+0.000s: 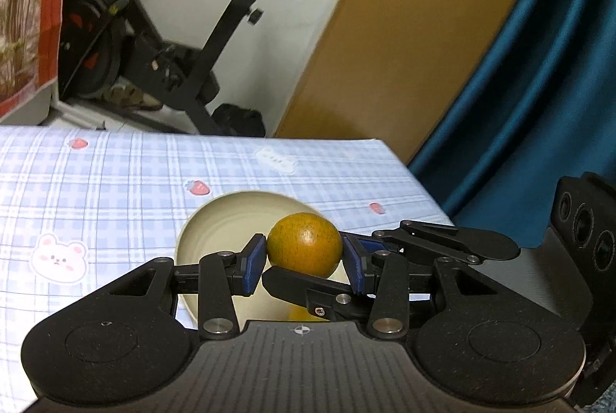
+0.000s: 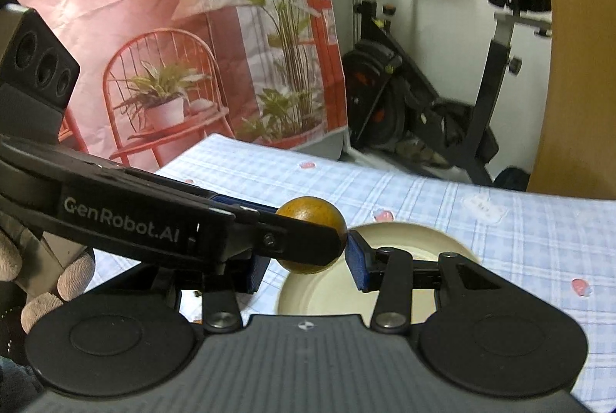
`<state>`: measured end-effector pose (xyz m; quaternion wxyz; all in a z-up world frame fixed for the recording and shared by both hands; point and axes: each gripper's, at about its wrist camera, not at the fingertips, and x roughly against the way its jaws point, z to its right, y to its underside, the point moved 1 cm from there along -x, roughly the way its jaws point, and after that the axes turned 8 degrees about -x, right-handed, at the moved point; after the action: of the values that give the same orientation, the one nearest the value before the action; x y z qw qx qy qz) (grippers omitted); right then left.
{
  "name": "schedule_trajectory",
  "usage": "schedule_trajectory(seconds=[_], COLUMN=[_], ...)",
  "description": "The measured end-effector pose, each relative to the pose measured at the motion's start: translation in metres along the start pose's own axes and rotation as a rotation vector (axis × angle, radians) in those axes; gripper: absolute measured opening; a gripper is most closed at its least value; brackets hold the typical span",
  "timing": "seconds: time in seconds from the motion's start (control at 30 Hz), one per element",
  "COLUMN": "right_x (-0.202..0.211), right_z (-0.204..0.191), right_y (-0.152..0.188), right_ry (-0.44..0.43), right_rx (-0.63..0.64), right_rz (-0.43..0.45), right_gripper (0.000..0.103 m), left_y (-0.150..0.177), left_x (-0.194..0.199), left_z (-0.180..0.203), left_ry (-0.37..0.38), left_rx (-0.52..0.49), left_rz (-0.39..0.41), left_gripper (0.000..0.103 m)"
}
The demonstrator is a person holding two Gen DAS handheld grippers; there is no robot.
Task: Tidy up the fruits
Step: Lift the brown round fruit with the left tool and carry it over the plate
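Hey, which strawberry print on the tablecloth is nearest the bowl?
The middle strawberry print, just off the bowl's far-left rim; the left one and right one lie farther away.

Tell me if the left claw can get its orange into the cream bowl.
Likely yes: the left claw holds the orange close by the bowl, but the right claw crosses beneath it and should clear first.
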<state>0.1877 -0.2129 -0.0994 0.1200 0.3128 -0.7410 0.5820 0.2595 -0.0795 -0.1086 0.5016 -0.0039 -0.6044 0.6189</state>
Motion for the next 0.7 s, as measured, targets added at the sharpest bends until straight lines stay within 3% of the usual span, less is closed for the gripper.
schedule_trajectory(seconds=[0.37, 0.7], right_x=[-0.049, -0.065], right_z=[0.029, 0.035], right_y=[0.004, 0.01], right_ry=[0.032, 0.06], right_rx=[-0.074, -0.095], right_rz=[-0.126, -0.18], right_gripper=[0.045, 0.044], left_y=[0.005, 0.011], left_x=[-0.041, -0.053], left_z=[-0.019, -0.028], left_ry=[-0.039, -0.033], left_rx=[0.035, 0.039], left_rz=[-0.082, -0.108], left_gripper=[0.044, 0.043])
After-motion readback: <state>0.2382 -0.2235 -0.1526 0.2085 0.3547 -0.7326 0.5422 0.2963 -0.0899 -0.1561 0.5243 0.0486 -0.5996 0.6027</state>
